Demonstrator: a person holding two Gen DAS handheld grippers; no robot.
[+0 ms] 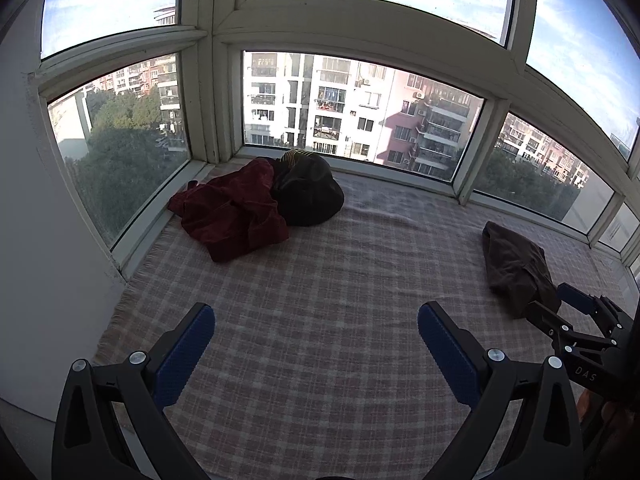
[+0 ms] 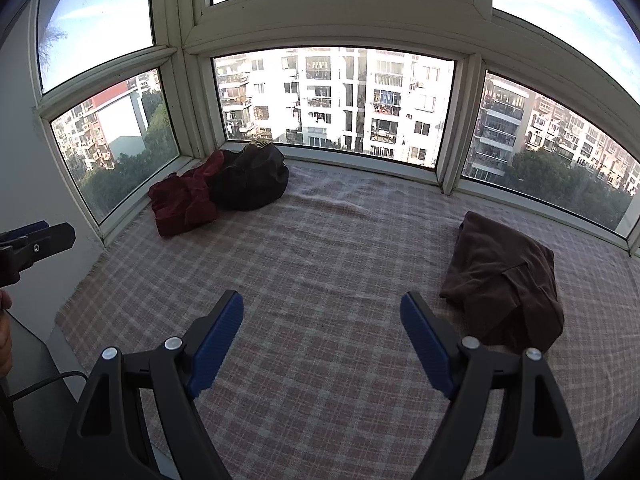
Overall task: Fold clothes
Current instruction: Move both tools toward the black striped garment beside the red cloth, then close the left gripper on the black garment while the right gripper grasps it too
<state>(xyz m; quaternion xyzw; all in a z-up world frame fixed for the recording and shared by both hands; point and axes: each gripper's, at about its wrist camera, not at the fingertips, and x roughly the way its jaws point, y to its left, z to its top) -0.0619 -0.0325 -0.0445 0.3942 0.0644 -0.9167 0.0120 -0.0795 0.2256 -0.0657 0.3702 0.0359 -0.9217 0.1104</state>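
Note:
A crumpled dark red garment (image 1: pixel 232 216) (image 2: pixel 182 202) lies in the far left corner against a black garment heap (image 1: pixel 310 194) (image 2: pixel 252 182). A folded brown garment (image 1: pixel 516 268) (image 2: pixel 502 276) lies at the right of the plaid blanket (image 1: pixel 320 312) (image 2: pixel 320 260). My left gripper (image 1: pixel 316 344) is open and empty above the blanket's near middle. My right gripper (image 2: pixel 322 336) is open and empty, just left of the brown garment; it also shows in the left wrist view (image 1: pixel 560 304) at the right edge.
Bay windows (image 1: pixel 360 108) (image 2: pixel 332 104) with white frames wall the far and left sides. A white wall (image 1: pixel 36 200) stands at the left. A striped yellow item (image 1: pixel 296 156) peeks from behind the black heap. The blanket's fringed edge (image 1: pixel 112 320) runs along the left.

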